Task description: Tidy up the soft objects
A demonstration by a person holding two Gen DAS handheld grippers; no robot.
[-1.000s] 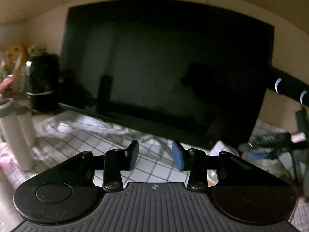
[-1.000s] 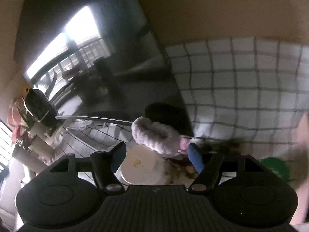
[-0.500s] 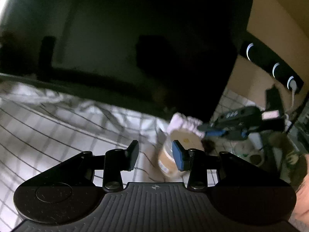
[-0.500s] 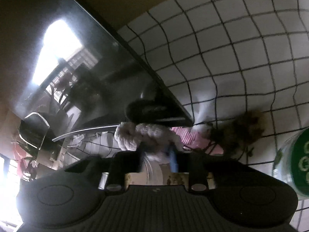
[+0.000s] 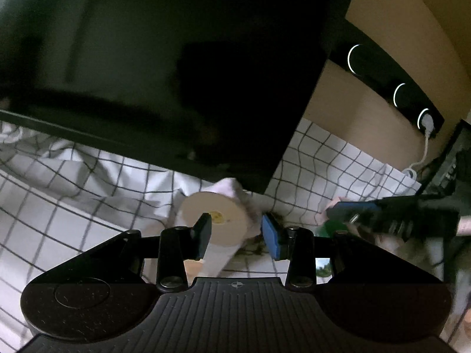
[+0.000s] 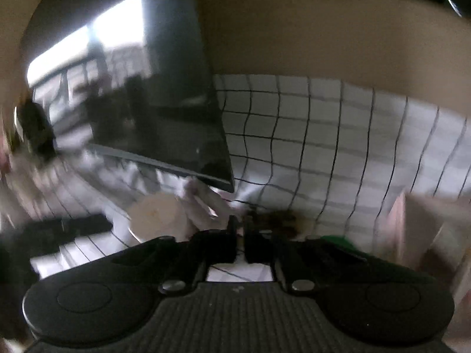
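A pink fluffy thing lies on the checked cloth under the monitor's corner, and shows again as the fluffy thing. Its near end runs to my right gripper. Those jaws stand almost together and are opening slightly, and the picture is blurred. A brown furry clump sits just right of the tips. My left gripper is open. A beige roll stands between and beyond its fingers, untouched. The right gripper shows side-on at the right with a pale pink bit at its tip.
A big dark monitor leans over the cloth. A black power strip with a white plug hangs on the tan wall. A green-lidded container and a pale box stand at the right. A dark pot is far left.
The left gripper dropped and swung right, from facing the monitor to hanging over the beige roll. The right gripper went from wide open to nearly shut at the fluffy thing and drew back.
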